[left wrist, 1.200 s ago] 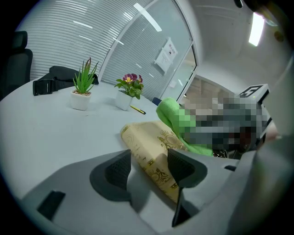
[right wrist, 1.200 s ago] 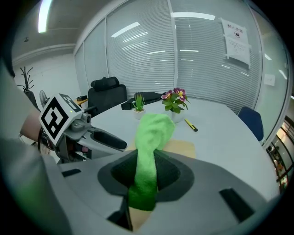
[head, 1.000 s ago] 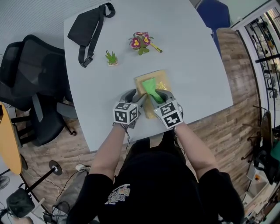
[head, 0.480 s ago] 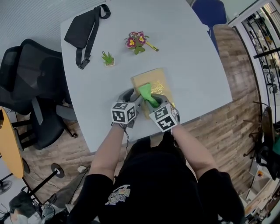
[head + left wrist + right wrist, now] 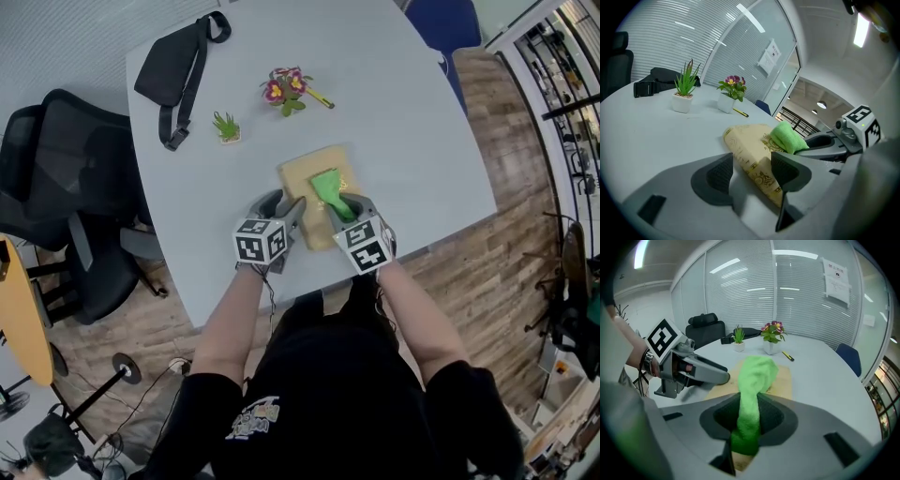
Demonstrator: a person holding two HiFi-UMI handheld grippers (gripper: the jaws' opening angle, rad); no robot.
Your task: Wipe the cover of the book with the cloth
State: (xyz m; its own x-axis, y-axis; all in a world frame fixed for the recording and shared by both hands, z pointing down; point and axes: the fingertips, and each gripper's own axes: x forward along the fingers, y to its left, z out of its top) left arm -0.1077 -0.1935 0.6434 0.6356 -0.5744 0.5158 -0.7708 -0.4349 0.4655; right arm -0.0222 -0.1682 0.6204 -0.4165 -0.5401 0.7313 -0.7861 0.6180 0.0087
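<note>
**Head view.** The book (image 5: 309,178) lies on the table (image 5: 422,122), close to the edge nearest the person. The right gripper (image 5: 345,208) holds the green cloth (image 5: 330,190) down on the book's cover. Compared with half a second ago, gripper and cloth now sit further right and further from the person. That is roughly where they were a second ago, so one out-and-back stroke appears to be complete. The left gripper (image 5: 284,208) is at the book's left edge, as in both earlier pictures.

**Left gripper view.** The fingers stand apart. The book's near corner lies between them and is not clamped. The gripper probably steadies the book while the cloth passes over it.

**Right gripper view.** The fingers are closed on the near end of the cloth. Its free end is bunched and rests on the cover. Bare cover shows beside and beyond the cloth. Wiping is judged to be under way, with further strokes needed towards the far and right parts of the cover.
</note>
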